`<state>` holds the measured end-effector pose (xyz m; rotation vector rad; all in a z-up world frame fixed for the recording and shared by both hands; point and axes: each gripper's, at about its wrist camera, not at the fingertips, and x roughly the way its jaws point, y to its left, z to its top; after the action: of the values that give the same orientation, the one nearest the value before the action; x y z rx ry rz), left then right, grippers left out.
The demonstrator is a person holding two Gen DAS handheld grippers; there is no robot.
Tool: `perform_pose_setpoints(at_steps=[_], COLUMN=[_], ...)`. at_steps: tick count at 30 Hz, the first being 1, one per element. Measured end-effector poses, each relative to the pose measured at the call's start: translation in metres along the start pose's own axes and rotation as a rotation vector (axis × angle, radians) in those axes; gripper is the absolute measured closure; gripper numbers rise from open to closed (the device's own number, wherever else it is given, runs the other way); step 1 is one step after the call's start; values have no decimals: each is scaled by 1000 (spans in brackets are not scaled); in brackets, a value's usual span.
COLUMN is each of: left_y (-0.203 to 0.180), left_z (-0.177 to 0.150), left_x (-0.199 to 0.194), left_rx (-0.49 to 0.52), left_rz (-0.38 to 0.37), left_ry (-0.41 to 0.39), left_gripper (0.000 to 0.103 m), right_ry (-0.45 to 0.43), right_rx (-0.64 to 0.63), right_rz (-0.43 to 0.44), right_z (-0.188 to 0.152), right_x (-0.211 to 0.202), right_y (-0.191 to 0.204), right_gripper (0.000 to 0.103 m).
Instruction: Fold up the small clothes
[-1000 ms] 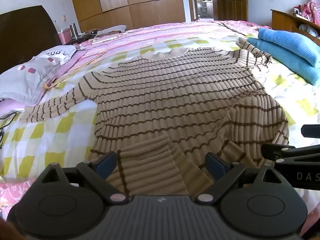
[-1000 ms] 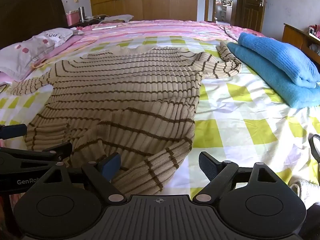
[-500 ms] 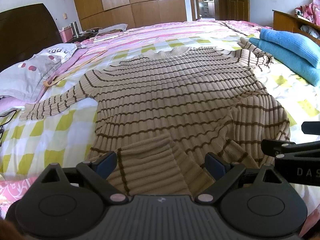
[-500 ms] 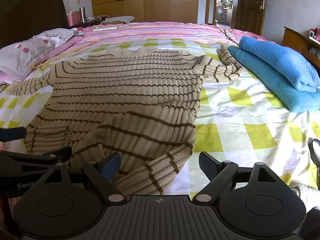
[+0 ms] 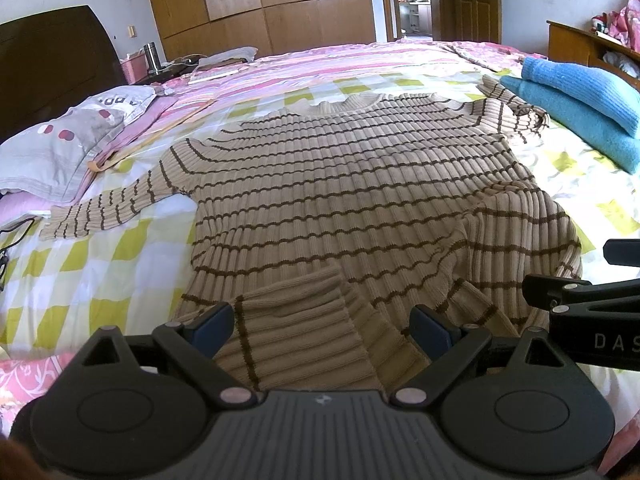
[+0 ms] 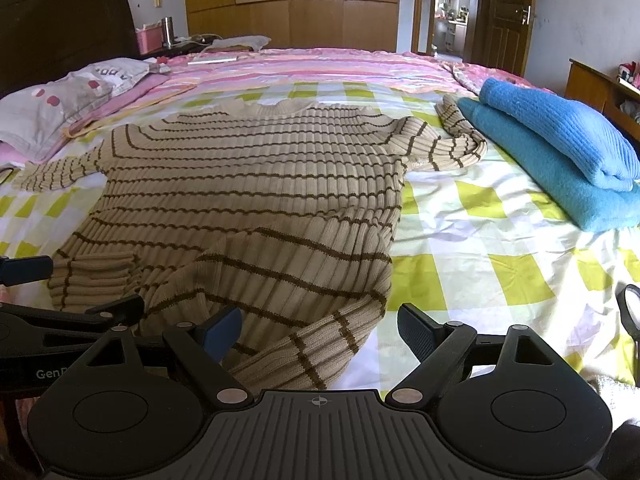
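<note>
On a bed covered with a yellow-and-white checked sheet [image 6: 472, 240], a beige ribbed sweater with thin brown stripes [image 5: 360, 184] is being displayed flat, its neckline pointing toward the far wooden wardrobe [image 6: 288, 4] and its hem lying nearest the cameras. Both lower corners of the hem are being shown turned up over the body of the garment. The left gripper [image 5: 322, 326] is being held with its jaws spread wide, the blue-padded fingers [image 5: 212, 322] framing the folded left corner of the hem without closing on it. The right gripper [image 6: 320, 328] is likewise being held wide open, with the folded right corner of the hem lying between its fingers [image 6: 222, 328] and nothing being clamped. One sleeve is being seen stretched out toward a grey pillow with red spots [image 5: 68, 148], while the other is lying bunched just beside a folded blue blanket [image 6: 560, 152] at the right edge of the bed. A pink striped cover [image 6: 320, 68] is being seen spread beyond the sweater, and a dark headboard [image 5: 52, 68] is standing at the far left.
</note>
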<state>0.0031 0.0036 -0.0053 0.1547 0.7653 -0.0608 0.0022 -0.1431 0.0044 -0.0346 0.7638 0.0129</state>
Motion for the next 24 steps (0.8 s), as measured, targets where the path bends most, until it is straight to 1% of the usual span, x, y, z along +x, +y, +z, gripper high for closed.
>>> perform_pose_setpoints(at_steps=[11,24], left_y=[3,3], left_z=[0,0], left_x=[0,0], left_rx=[-15,-15], left_rz=[5,6], left_ry=[-1,1], left_gripper=[5,5], right_ry=[-21,-25], right_rx=[-20,-22], right_rz=[-10,-8], right_z=[0,0], right_x=[-1,-1], right_y=[4,5], right_gripper=[16,17])
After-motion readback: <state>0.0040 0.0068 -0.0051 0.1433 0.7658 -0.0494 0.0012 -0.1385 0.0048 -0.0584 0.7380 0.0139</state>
